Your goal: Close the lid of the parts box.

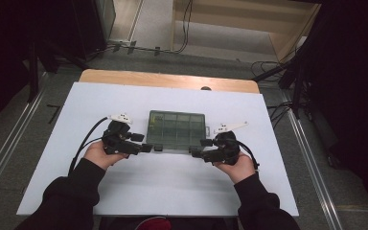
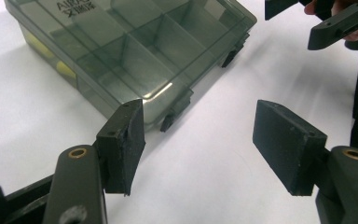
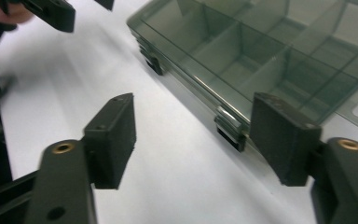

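A dark translucent green compartment box lies with its lid shut on the white board, its two black latches facing me. My left gripper stands open just off the box's near left corner, one pad close to the left latch, and nothing is between its pads. My right gripper stands open at the near right corner, next to the right latch, gripping nothing. In the left gripper view the box shows yellow pieces through its side wall. In the right gripper view the box shows several compartments.
The white board lies on a wooden table whose far edge shows beyond it. Cables and metal rails run over the grey floor around the table. A red object sits at the near edge between the person's dark sleeves.
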Motion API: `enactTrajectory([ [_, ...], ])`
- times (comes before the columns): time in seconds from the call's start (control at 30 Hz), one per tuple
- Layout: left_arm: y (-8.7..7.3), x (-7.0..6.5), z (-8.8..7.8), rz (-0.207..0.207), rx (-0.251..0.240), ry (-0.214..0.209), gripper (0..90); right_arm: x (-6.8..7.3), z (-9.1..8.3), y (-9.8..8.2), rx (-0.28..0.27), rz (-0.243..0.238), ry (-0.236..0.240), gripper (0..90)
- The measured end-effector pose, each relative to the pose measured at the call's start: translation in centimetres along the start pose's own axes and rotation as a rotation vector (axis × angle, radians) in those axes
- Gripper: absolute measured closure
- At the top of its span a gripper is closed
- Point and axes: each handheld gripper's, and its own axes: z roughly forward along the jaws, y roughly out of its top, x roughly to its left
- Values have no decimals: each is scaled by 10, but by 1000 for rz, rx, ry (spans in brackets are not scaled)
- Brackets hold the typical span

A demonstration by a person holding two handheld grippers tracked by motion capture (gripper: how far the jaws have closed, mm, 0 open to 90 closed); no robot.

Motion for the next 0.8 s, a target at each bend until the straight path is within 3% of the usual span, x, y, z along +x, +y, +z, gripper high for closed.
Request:
enactTrajectory([
  [0.27, -12, -2, -7, -18, -20, -15, 309, 6, -3, -6, -20, -15, 9, 261],
  [0.43, -20, -4, -10, -1, -6, 29, 253, 8, -4, -13, -2, -30, -2, 260],
  [0.8, -44, -6, -19, 2, -23, 53, 253, 12, -9, -29, 7, -45, -15, 251],
])
